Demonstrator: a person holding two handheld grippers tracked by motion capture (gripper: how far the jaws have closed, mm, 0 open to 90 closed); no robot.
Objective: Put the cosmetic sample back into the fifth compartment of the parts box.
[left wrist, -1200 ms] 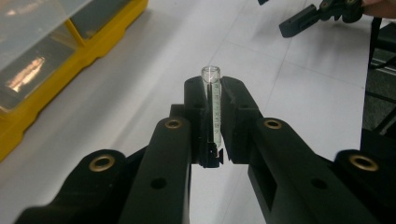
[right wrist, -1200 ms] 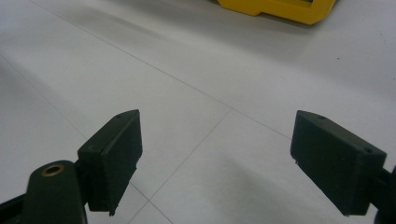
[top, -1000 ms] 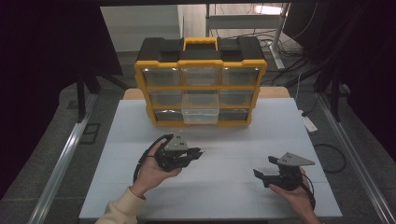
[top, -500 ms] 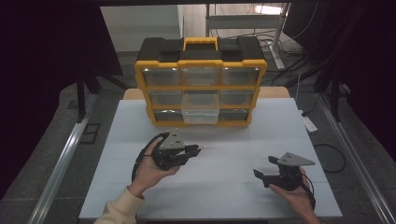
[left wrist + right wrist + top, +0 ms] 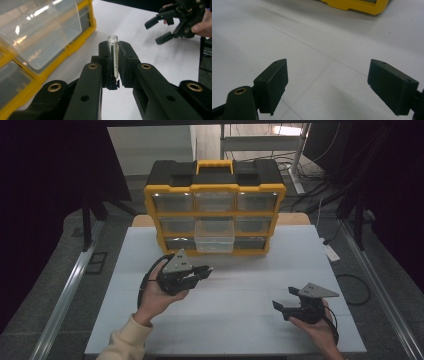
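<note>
While the right hand-held gripper (image 5: pixel 281 306) gapes, the left hand-held gripper (image 5: pixel 113 53) clamps a clear tube (image 5: pixel 113 56).

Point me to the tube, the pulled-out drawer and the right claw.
tube (image 5: pixel 114 57): left gripper view, clear wall between the pads.
drawer (image 5: pixel 214 243): high view, clear front face.
right claw (image 5: pixel 283 299): high view, gap between its open fingertips.

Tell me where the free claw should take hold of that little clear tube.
Probably the open top end of the clear tube, the part poking out past the left claw, whose pads cover the rest. Bring the open right claw in from beyond that tip, jaws either side of it.
</note>
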